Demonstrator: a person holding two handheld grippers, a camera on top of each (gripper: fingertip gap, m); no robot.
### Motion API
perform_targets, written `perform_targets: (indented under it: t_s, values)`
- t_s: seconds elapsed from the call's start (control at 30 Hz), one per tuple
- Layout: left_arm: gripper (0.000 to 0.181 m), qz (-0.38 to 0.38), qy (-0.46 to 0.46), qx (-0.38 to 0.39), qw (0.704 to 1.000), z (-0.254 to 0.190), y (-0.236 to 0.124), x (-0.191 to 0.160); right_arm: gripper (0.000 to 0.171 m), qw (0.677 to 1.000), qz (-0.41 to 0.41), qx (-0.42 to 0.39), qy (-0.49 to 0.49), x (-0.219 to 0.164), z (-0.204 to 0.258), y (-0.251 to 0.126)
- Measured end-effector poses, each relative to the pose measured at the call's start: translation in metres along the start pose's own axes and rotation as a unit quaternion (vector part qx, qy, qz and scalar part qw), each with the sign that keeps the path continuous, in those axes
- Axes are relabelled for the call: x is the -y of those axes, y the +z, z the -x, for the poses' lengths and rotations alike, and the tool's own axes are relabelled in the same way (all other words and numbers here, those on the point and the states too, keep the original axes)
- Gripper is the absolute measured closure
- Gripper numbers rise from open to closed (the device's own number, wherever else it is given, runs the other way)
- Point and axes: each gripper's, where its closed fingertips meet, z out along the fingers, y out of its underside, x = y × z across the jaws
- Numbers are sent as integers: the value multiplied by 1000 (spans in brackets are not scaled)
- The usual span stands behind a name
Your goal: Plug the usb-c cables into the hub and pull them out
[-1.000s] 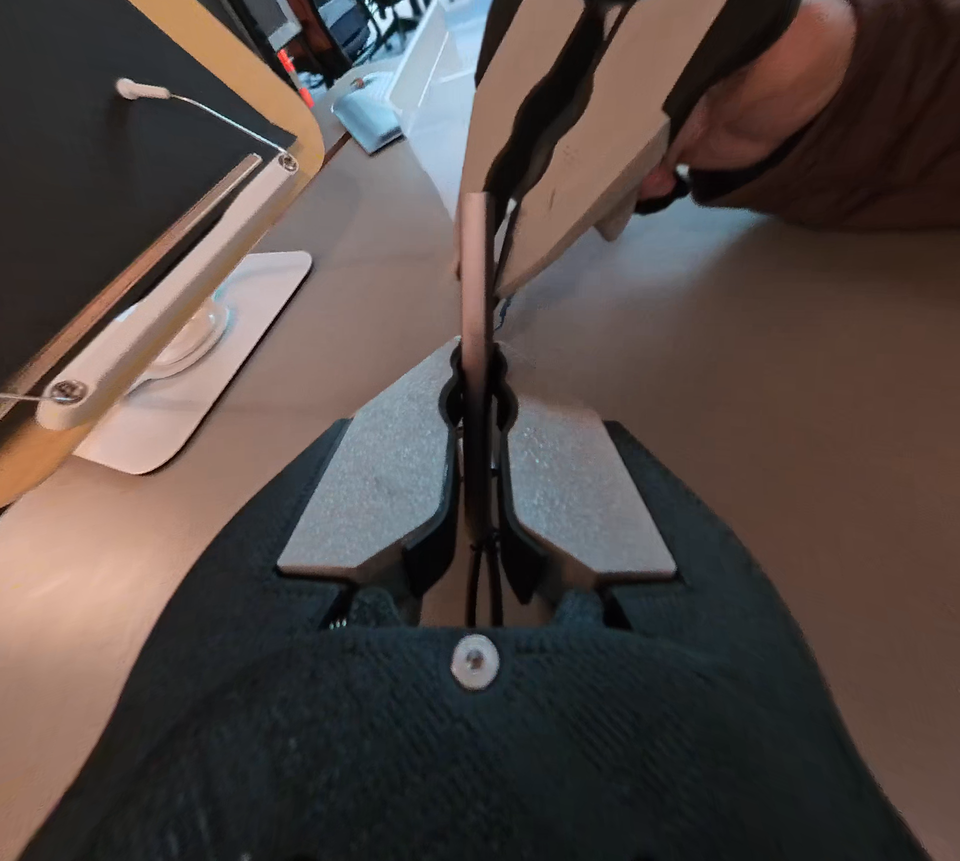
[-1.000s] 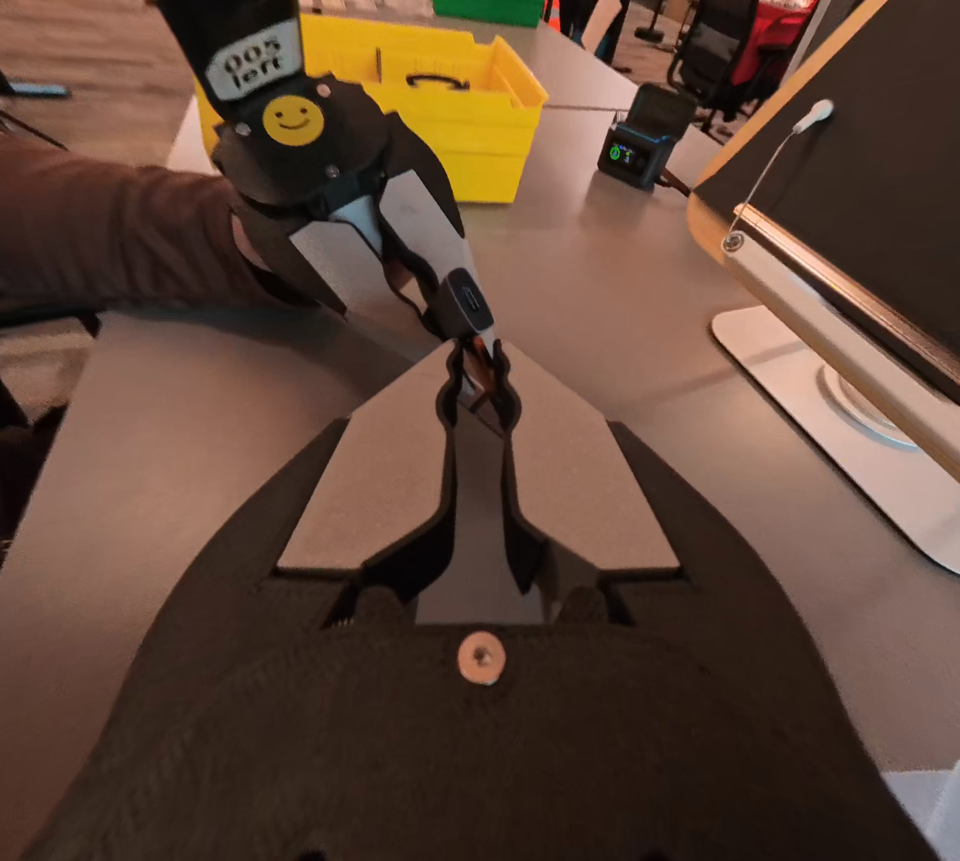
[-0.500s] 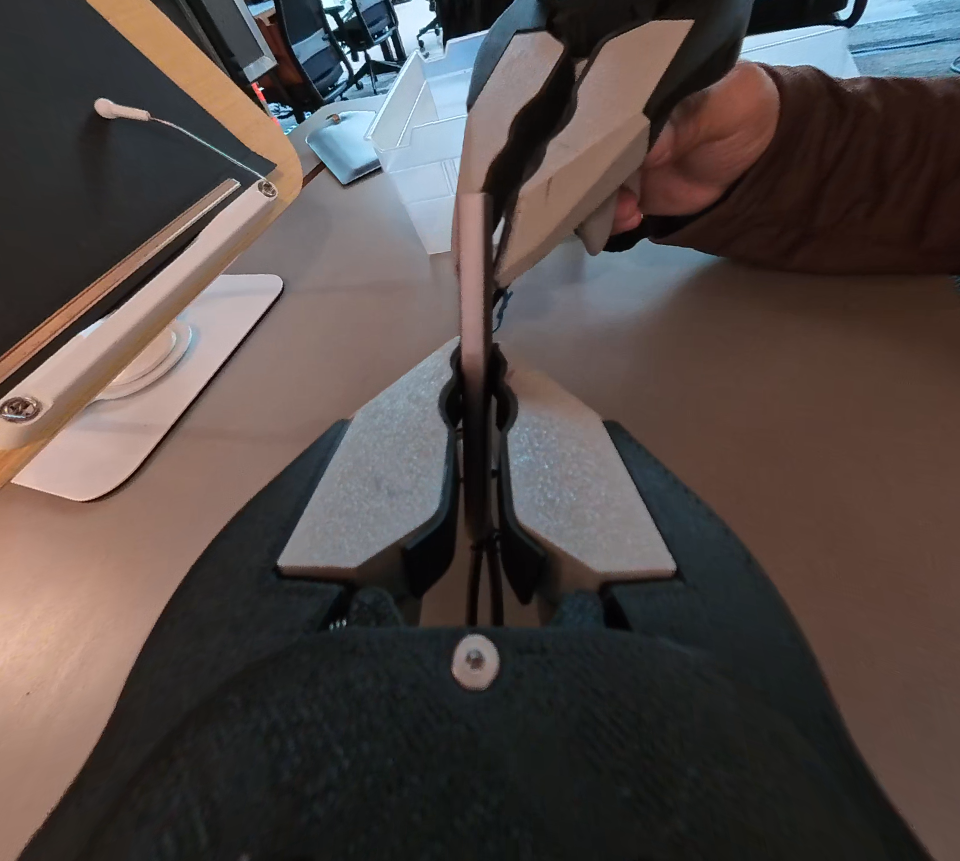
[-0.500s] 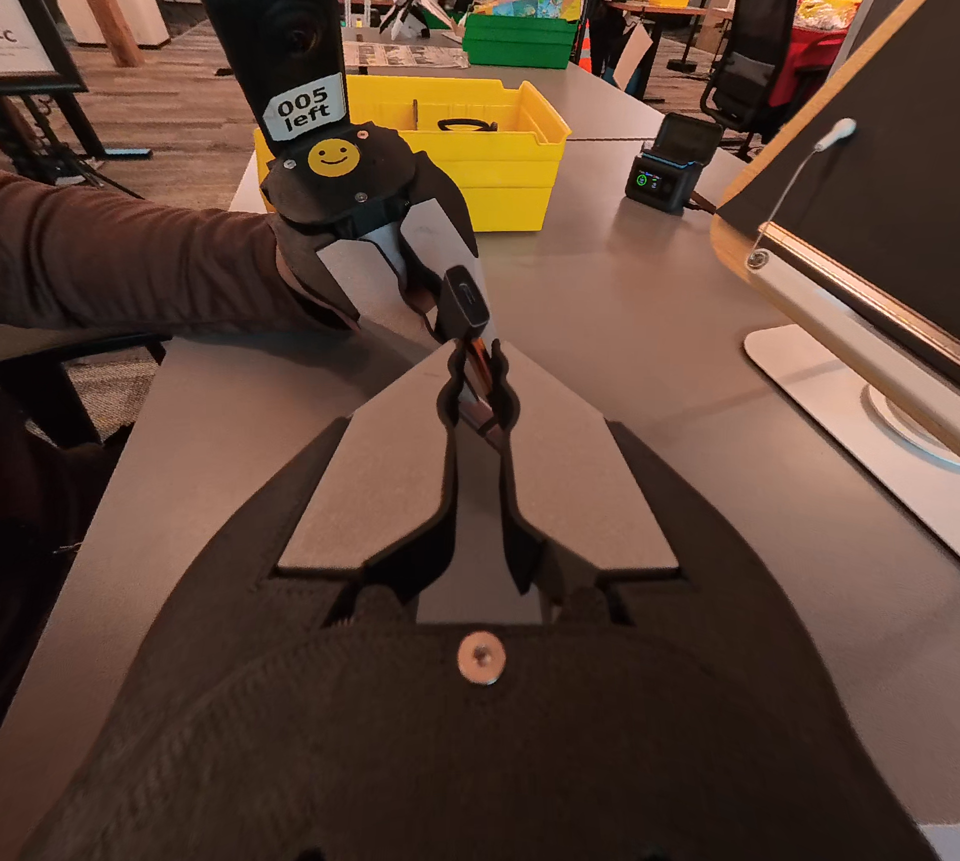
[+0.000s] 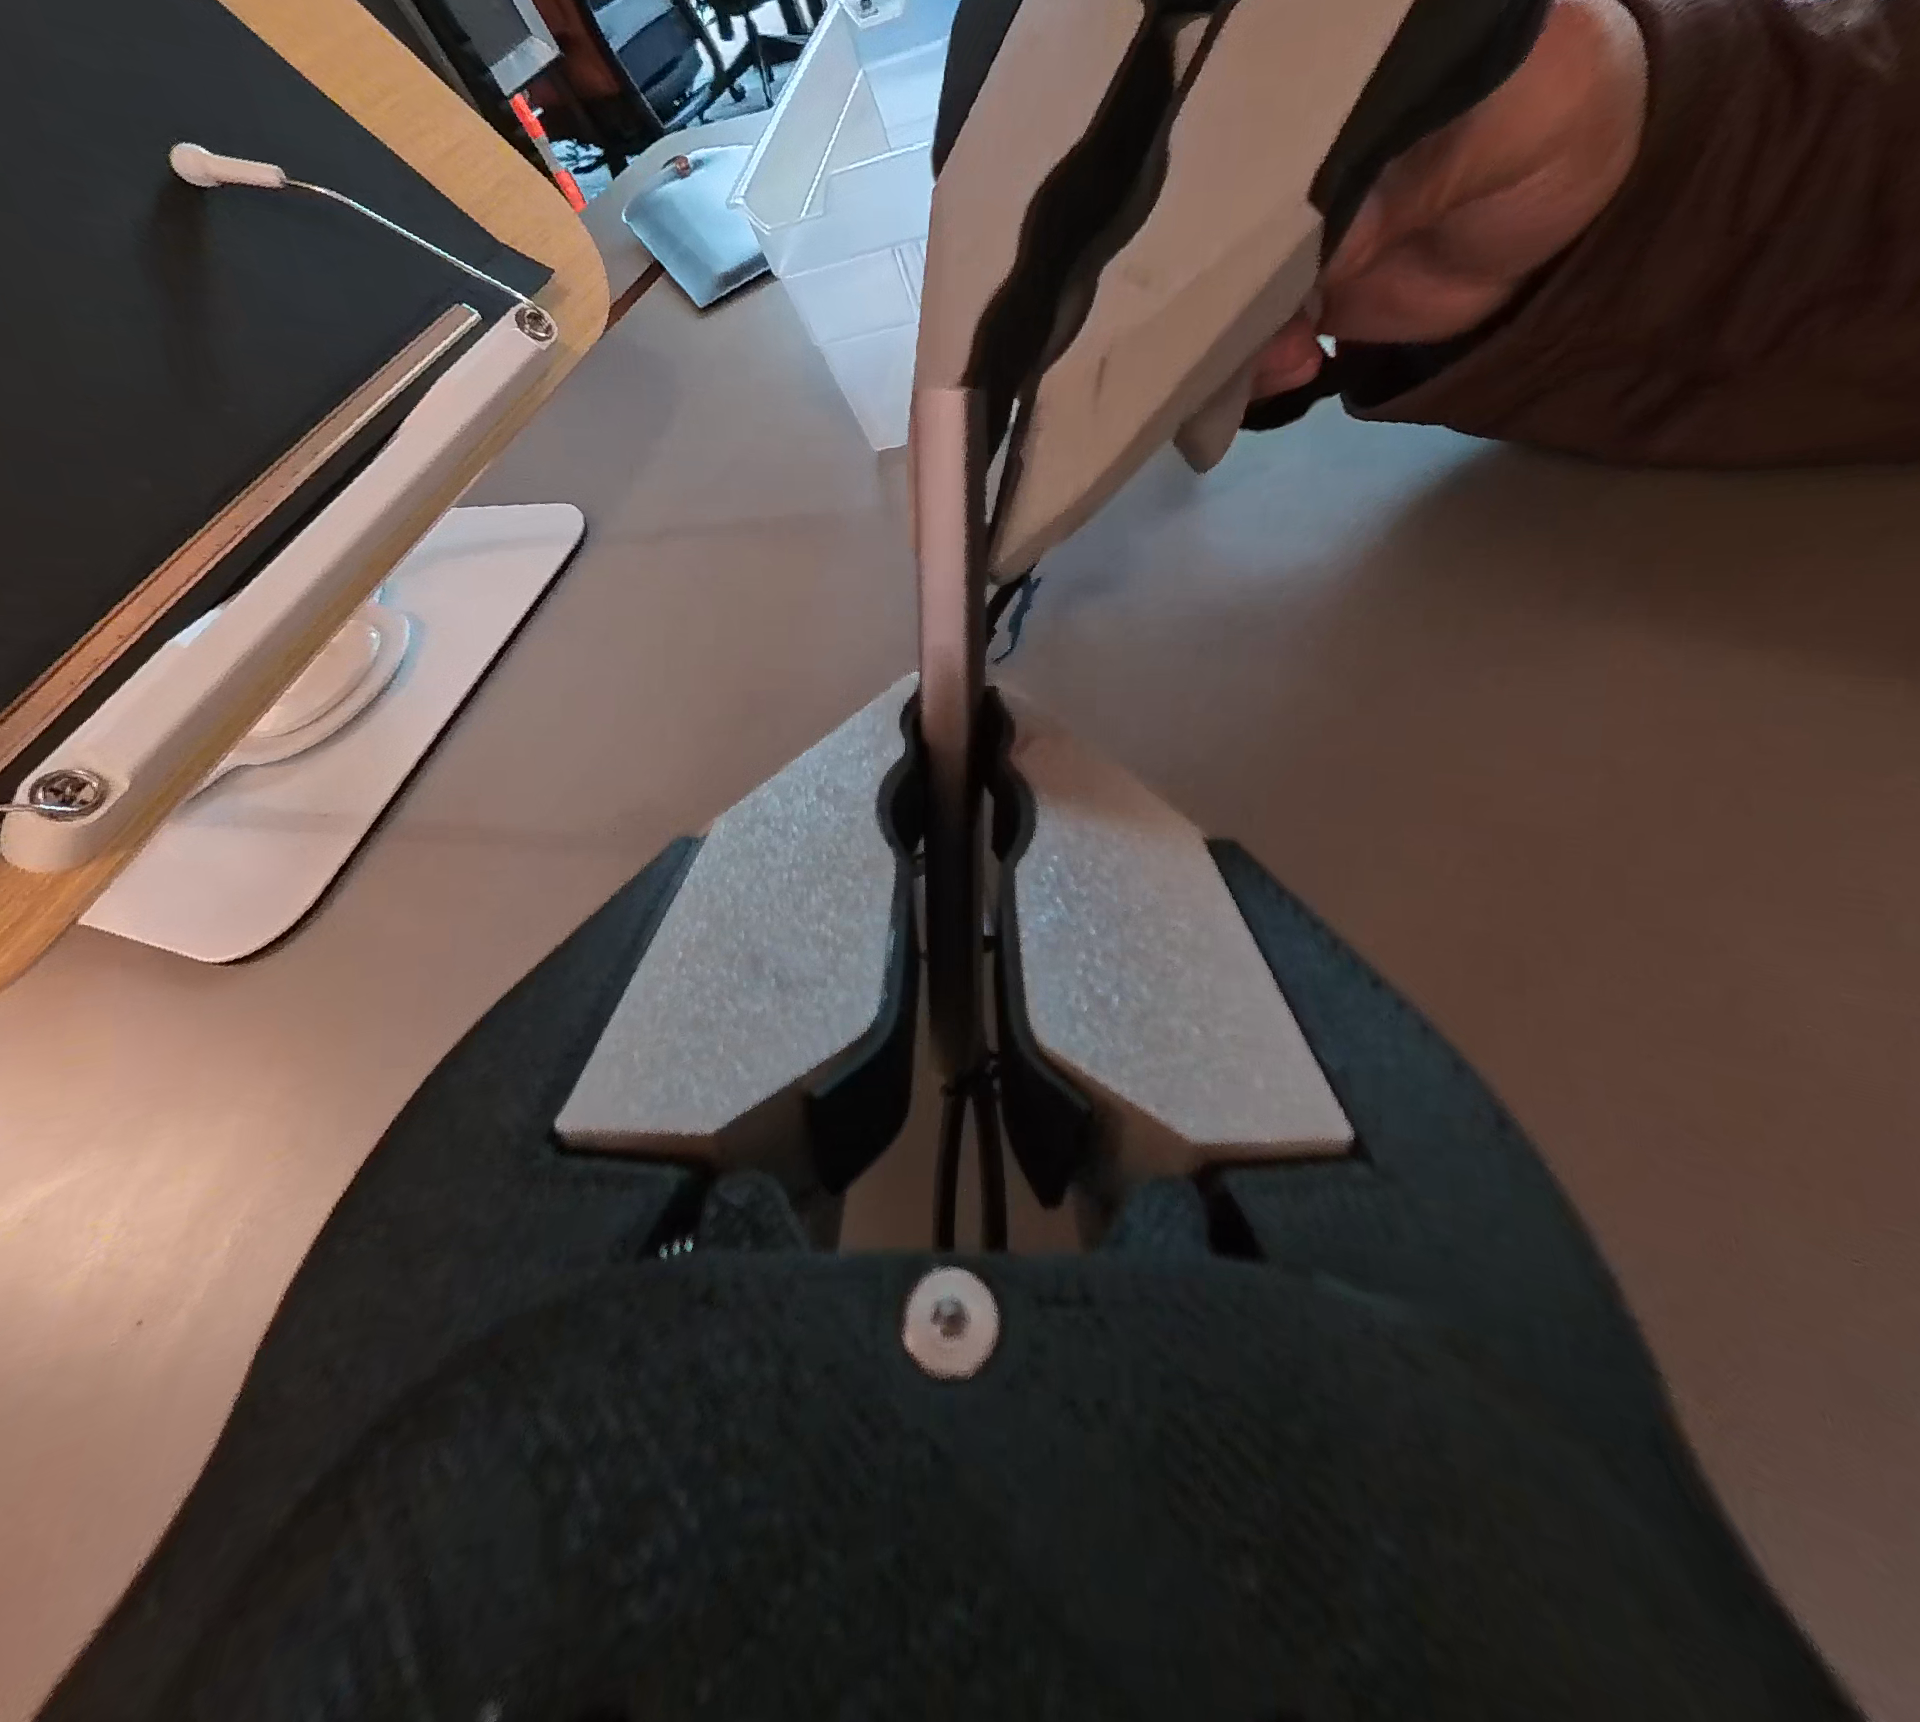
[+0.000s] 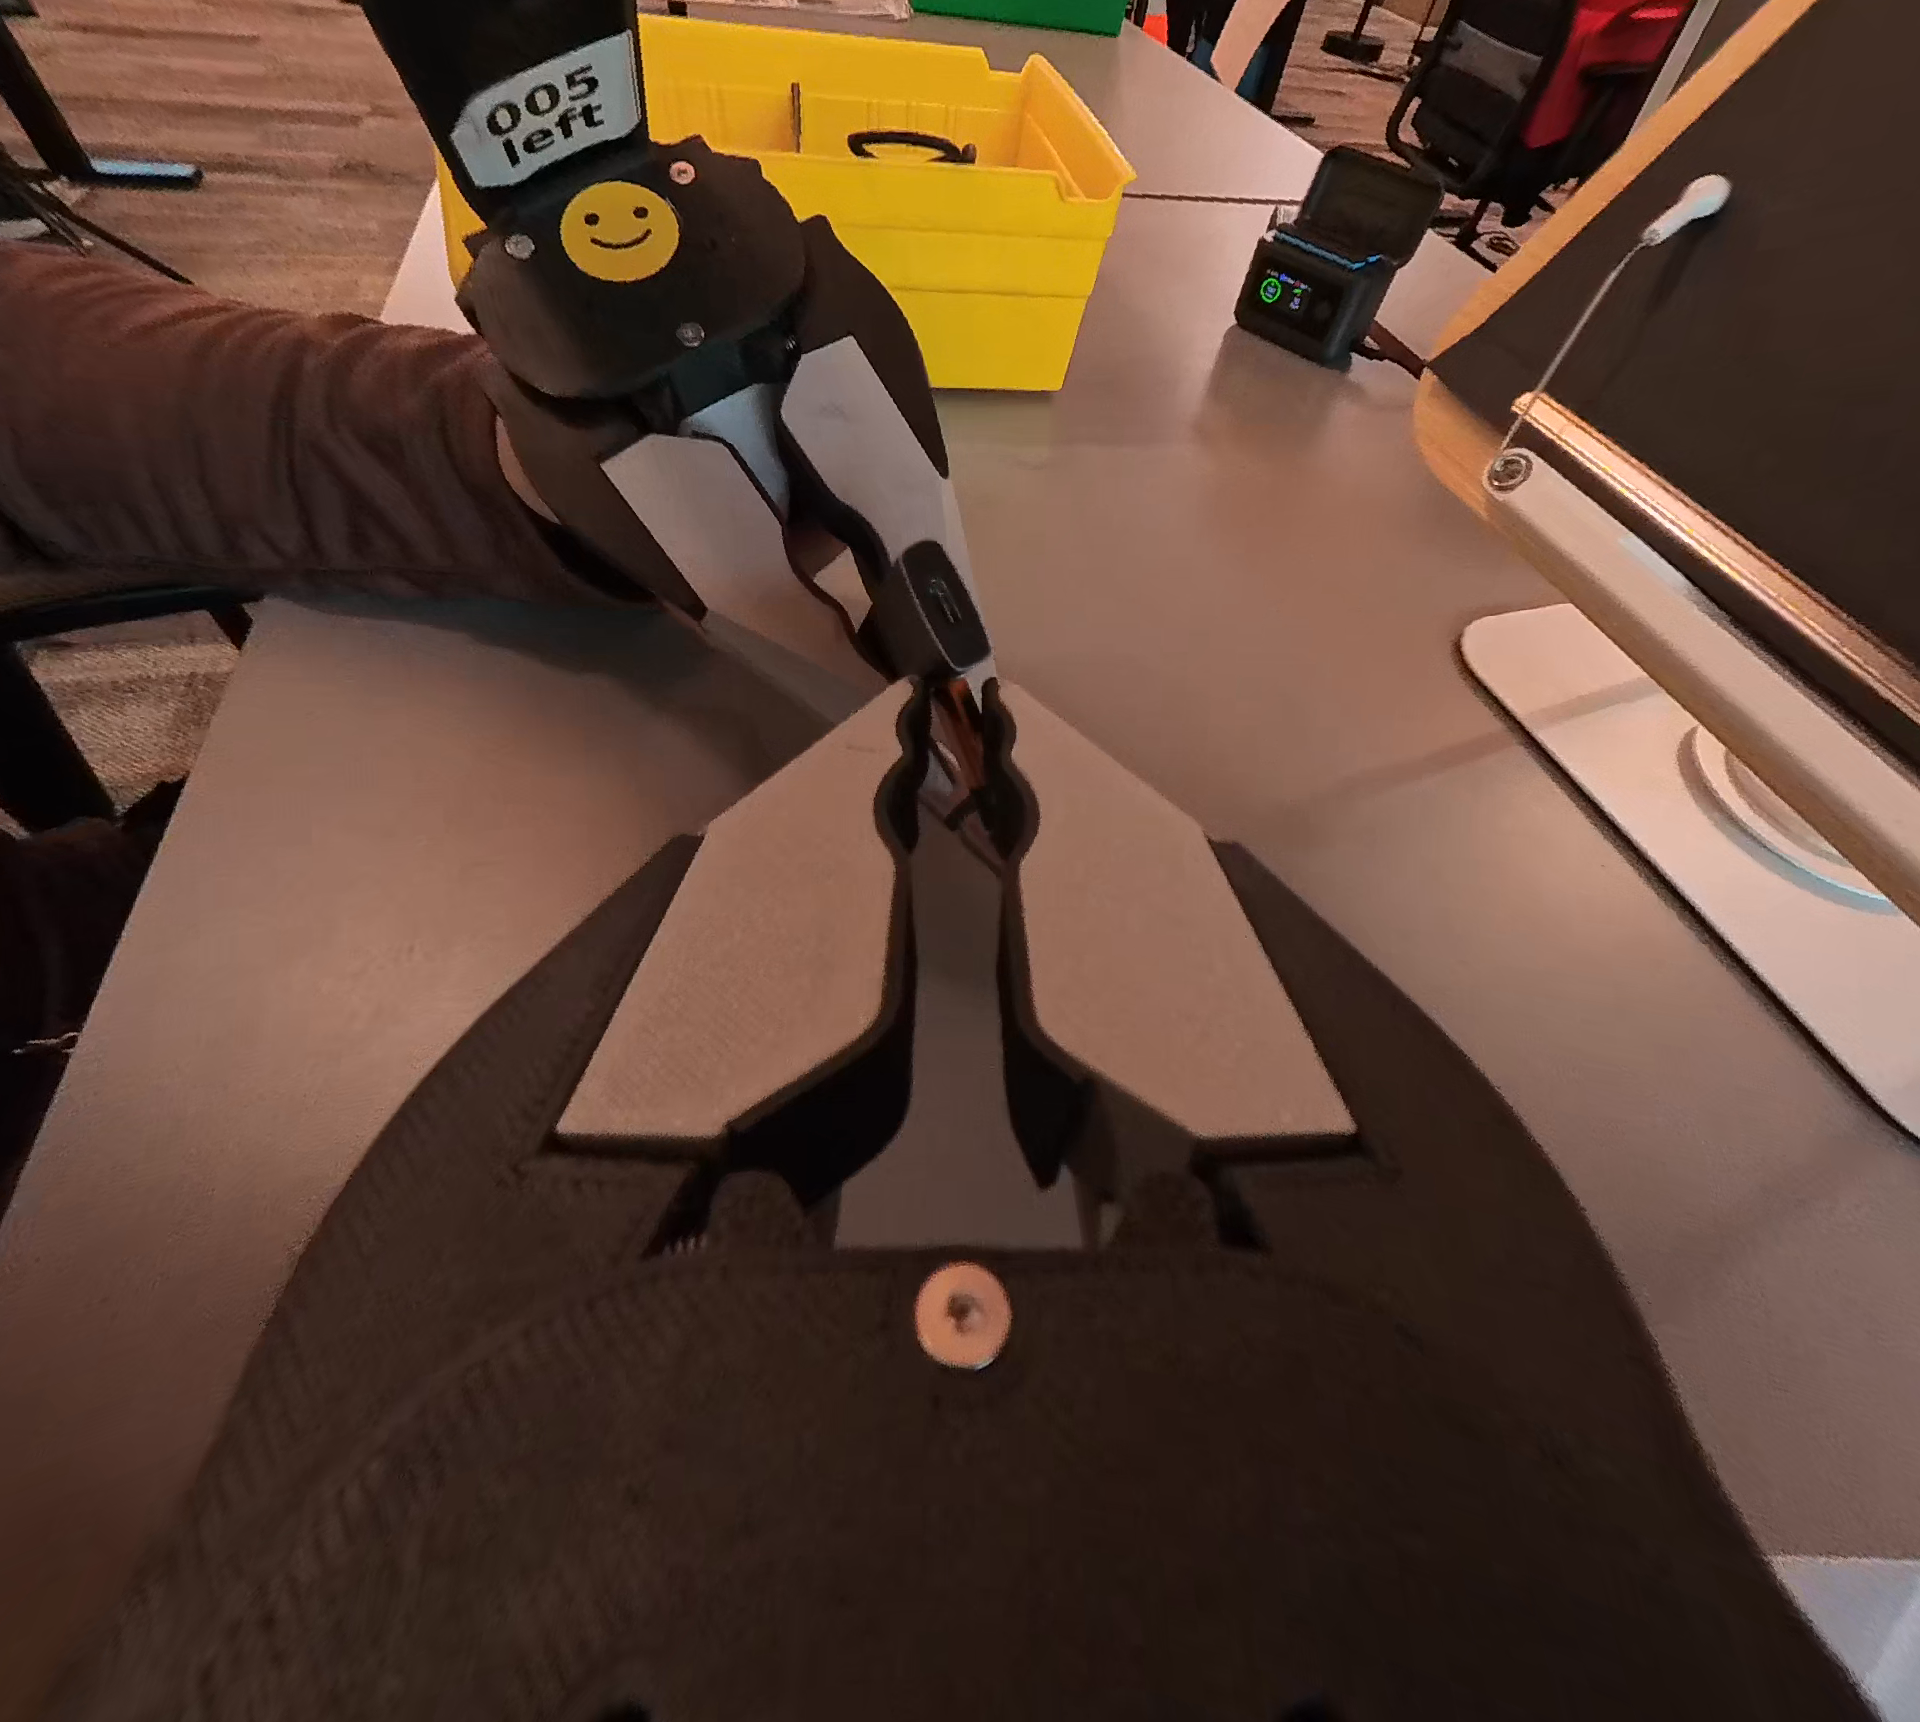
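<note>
My left gripper (image 5: 956, 737) is shut on a thin grey hub (image 5: 943, 571), seen edge-on and sticking out past its fingertips. My right gripper (image 5: 982, 529) faces it from above, tips against the hub's far end. In the right wrist view my right gripper (image 6: 956, 716) is shut on an orange-and-black usb-c plug (image 6: 961, 742). The plug touches the lower side of the hub's end (image 6: 940, 612), held by the left gripper (image 6: 873, 602). One port on the hub's end face shows empty. I cannot tell whether the plug is seated.
A tilted dark board on a white stand base (image 5: 343, 737) stands beside the grippers; it also shows in the right wrist view (image 6: 1662, 789). A yellow bin (image 6: 935, 218) and a small black device with a lit screen (image 6: 1309, 290) sit behind. A clear plastic box (image 5: 862, 218) stands farther off. The grippers are tip to tip, or close to it.
Both grippers stay shut and joined at the hub. The pair has tilted and shifted, so the opposite gripper looks closer than half a second ago.
</note>
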Motion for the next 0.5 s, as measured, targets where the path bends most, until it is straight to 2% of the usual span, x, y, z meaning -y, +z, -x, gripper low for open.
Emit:
perform_targets:
  t_s: [0.3, 0.5]
  values:
    - [175, 43, 30, 24, 998, 4, 4, -12, 166, 998, 42, -24, -35, -14, -4, 6]
    - [175, 86, 91, 84, 989, 13, 6, -20, 165, 992, 81, -68, -64, -23, -11, 9]
